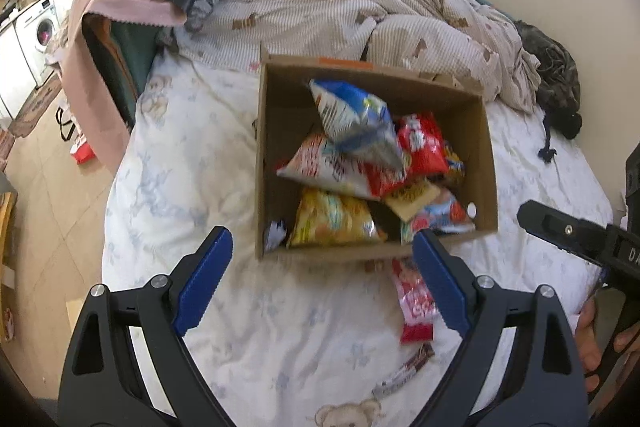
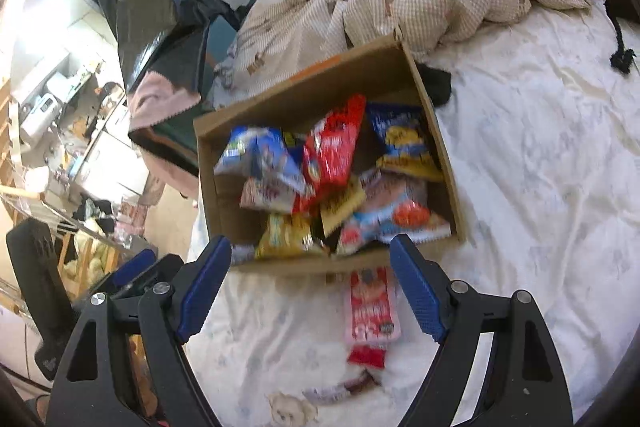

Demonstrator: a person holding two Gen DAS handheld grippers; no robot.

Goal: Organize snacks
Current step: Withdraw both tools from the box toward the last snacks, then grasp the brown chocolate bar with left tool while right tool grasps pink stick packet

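Both grippers, left (image 1: 322, 269) and right (image 2: 310, 279), hover jaws apart before the box (image 1: 272, 131); red packet (image 1: 414, 301) just outside.

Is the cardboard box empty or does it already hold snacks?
Holds snacks: the cardboard box contains several packets; a red packet lies outside it on the bed.

My left gripper (image 1: 322, 281) has black frames with triangular cut-outs, and blue ribbed pads (image 1: 204, 279) with saw-toothed inner edges. Round silver screws sit at each finger's pivots. My right gripper (image 2: 310, 291) is built the same: black arms, blue textured pads (image 2: 416, 291), silver screw heads. From the left camera, the right one shows as a black bar with a small screw and white letters "DA" at the frame's edge. My right hand (image 1: 592, 343) shows bare skin around the black handle.
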